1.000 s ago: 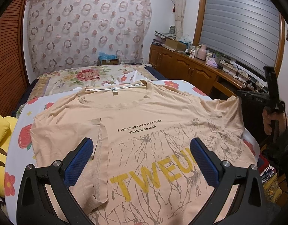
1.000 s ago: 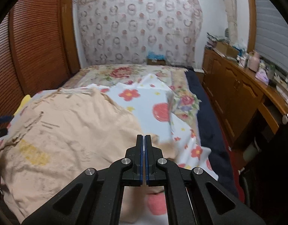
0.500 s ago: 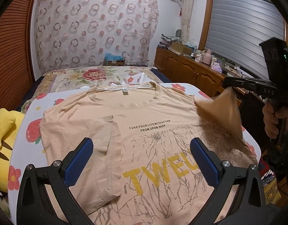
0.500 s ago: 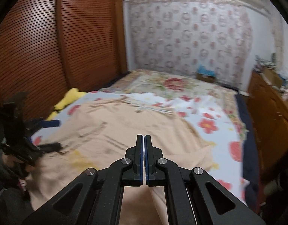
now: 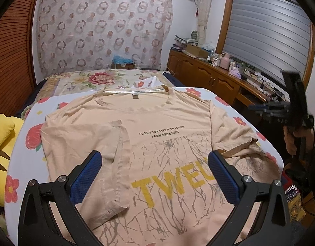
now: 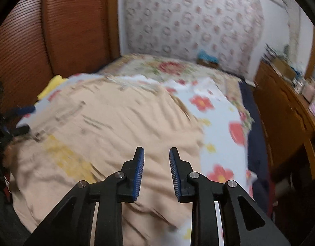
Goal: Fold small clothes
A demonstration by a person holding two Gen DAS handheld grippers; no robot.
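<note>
A peach T-shirt [image 5: 157, 135] with yellow letters lies face up on a flowered sheet [image 5: 28, 164]. Its left sleeve [image 5: 116, 164] is folded inward over the chest. Its right sleeve [image 5: 237, 149] lies folded in on the right side. My left gripper [image 5: 155, 176] hovers open over the shirt's lower half, holding nothing. My right gripper [image 6: 156, 164] is above the shirt's [image 6: 108, 127] right edge; its jaws are opening and nothing is between them. It also shows in the left wrist view as the right gripper [image 5: 284, 110], blurred, held by a hand off the bed's right side.
A yellow plush toy [image 5: 1, 141] lies at the bed's left edge. A wooden cabinet [image 5: 208, 78] crowded with items runs along the right wall. A slatted wooden wardrobe [image 6: 55, 24] stands on the left. A flowered quilt [image 5: 91, 80] covers the far bed.
The right gripper carried the right sleeve up and inward, let it go onto the shirt, opened its jaws and drew back to the right. The left gripper stayed open in place.
</note>
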